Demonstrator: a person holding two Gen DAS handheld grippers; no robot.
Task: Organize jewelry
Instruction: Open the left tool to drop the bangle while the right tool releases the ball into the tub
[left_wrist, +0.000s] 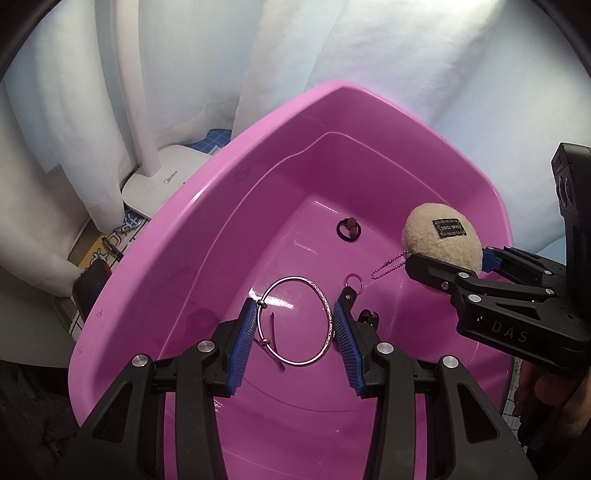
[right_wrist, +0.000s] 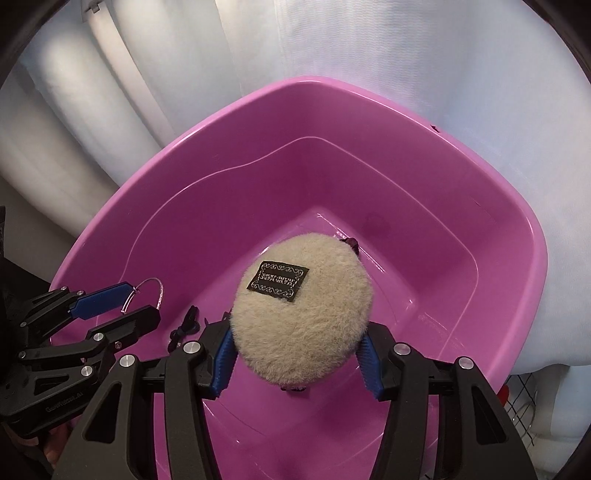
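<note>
A pink plastic tub fills both views. My left gripper is over the tub's floor with a silver bangle held between its blue pads. A dark ring and a black keychain with a small ring lie on the tub floor. My right gripper is shut on a beige fluffy pom-pom charm with a black label, held above the tub. The charm with its pink bead chain also shows in the left wrist view, at the right gripper.
A white lamp base and stem stand left of the tub. A phone and papers lie beside it. White cloth hangs behind the tub. The left gripper shows at the left of the right wrist view.
</note>
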